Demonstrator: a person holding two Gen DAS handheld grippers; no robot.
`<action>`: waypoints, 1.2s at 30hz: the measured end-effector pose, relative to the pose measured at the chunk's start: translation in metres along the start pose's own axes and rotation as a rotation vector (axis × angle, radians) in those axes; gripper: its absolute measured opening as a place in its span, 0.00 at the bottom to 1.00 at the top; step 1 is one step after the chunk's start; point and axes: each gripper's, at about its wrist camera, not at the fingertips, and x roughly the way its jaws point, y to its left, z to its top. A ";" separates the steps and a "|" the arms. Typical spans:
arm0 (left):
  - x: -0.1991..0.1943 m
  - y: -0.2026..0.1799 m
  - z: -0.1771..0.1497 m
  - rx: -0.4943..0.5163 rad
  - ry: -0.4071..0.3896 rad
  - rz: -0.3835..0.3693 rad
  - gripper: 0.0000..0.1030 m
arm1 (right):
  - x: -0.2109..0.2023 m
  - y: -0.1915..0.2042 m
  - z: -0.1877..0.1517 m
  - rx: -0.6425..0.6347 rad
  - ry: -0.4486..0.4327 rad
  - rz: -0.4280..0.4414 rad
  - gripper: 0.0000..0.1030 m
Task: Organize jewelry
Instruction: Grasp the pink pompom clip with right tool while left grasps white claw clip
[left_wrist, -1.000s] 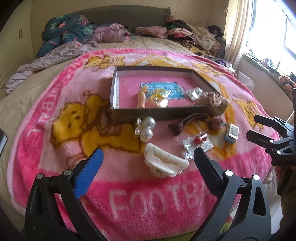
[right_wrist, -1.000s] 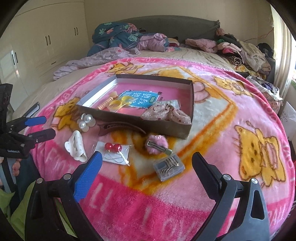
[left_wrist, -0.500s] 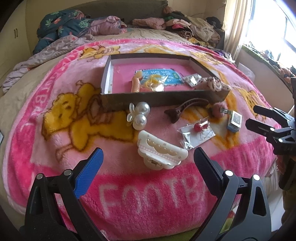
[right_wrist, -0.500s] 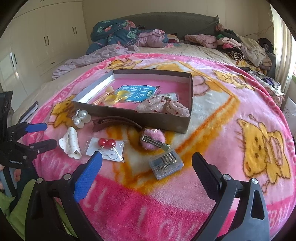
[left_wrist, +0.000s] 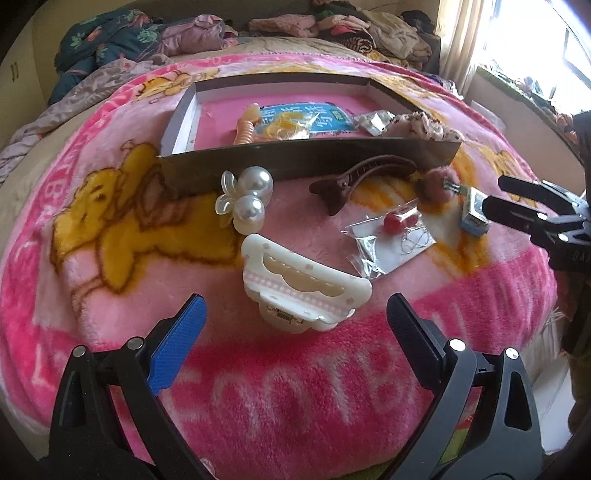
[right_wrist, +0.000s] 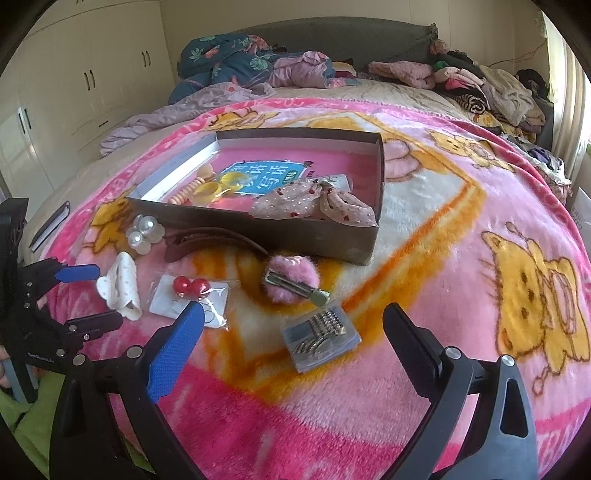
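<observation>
1. Cardboard makes up the shallow open box (left_wrist: 295, 162), which lies on a pink fleece blanket (right_wrist: 424, 229) on the bed. Inside it are a blue printed packet (right_wrist: 266, 177), an orange spiral hair tie (left_wrist: 245, 131), yellow rings (right_wrist: 212, 192), a small foil packet (left_wrist: 373, 122) and a dotted fabric scrunchie (right_wrist: 317, 203) in the right near corner.
2. Outside the box, along its near wall, loose pieces lie on the blanket: a pearl flower clip (left_wrist: 243, 199), a brown hair claw (left_wrist: 354, 179), a pink fluffy clip (right_wrist: 291, 278), red ball earrings on a card in a clear bag (right_wrist: 190, 291), a small clear case of hairpins (right_wrist: 319, 338) and a white claw clip (left_wrist: 303, 288).
3. Left gripper (left_wrist: 293, 325) has its fingers spread wide, empty, with the white claw clip just ahead between them. Right gripper (right_wrist: 293, 328) is likewise spread and empty, the hairpin case between its fingers.
4. Nothing blocks either piece.
5. Only the right wrist view shows the cream wardrobes (right_wrist: 85, 85) and a dark notebook (right_wrist: 50, 227) at the bed's edge; only the left wrist view shows the window (left_wrist: 569, 48). Both show heaped clothes (right_wrist: 480, 85) at the head of the bed.
</observation>
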 end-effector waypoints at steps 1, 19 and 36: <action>0.002 0.000 0.001 0.004 0.003 0.005 0.87 | 0.002 -0.001 0.001 -0.003 0.002 0.003 0.92; 0.020 0.007 0.009 -0.027 -0.011 -0.028 0.84 | 0.057 0.001 0.023 -0.102 0.093 -0.016 0.48; 0.008 0.025 0.003 -0.082 -0.027 -0.079 0.62 | 0.032 0.034 0.021 -0.162 0.029 0.014 0.34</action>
